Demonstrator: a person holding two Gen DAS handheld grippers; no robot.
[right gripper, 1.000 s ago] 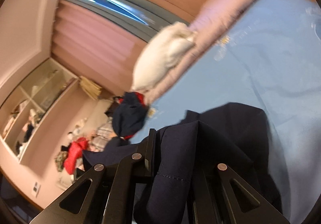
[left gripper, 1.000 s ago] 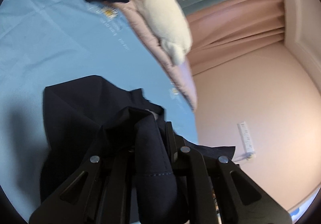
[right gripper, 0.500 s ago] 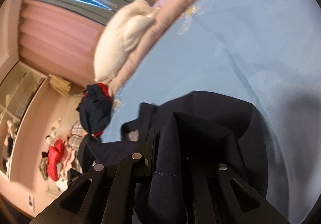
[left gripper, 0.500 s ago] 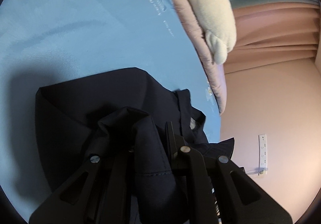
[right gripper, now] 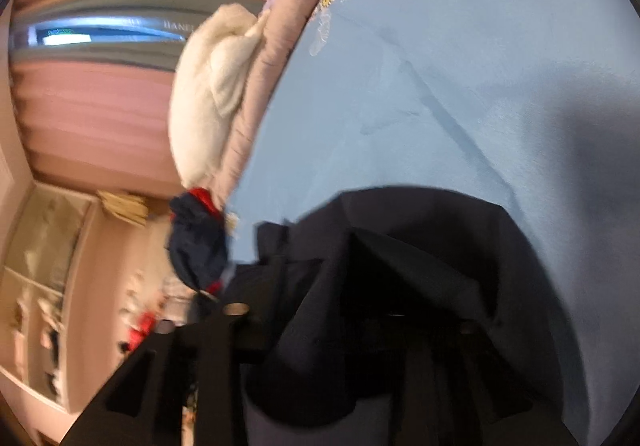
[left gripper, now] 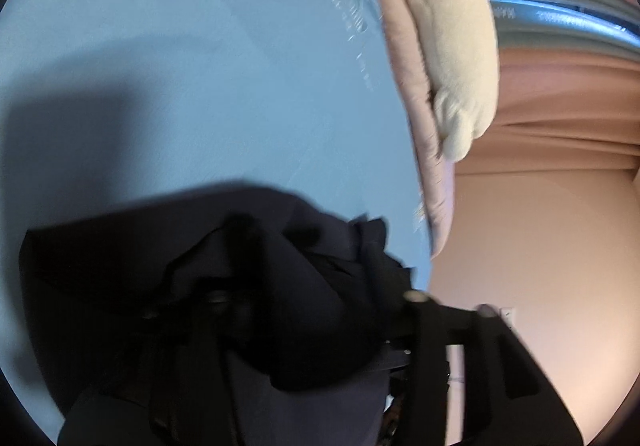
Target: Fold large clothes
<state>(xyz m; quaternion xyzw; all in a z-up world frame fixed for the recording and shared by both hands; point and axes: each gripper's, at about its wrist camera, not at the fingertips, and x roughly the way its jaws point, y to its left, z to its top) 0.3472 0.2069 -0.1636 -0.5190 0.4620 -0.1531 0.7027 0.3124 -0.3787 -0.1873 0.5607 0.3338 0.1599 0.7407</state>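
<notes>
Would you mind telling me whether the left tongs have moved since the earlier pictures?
Yes. The left tongs have come down toward the blue sheet, which fills more of the view, and their jaws have just been opening, with the dark garment draped between them.

Blurred pale lettering "HANE…" on the grey band (right gripper: 120,26) above the curtains — nothing else legible

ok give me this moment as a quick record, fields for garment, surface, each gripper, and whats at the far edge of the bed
garment: dark navy garment, lying on the bed
surface: light blue sheet
left gripper: jaws just opening, cloth still draped between them
right gripper: jaws just opening, cloth between them
far edge: cream pillow, pink quilt, navy and red clothes
</notes>
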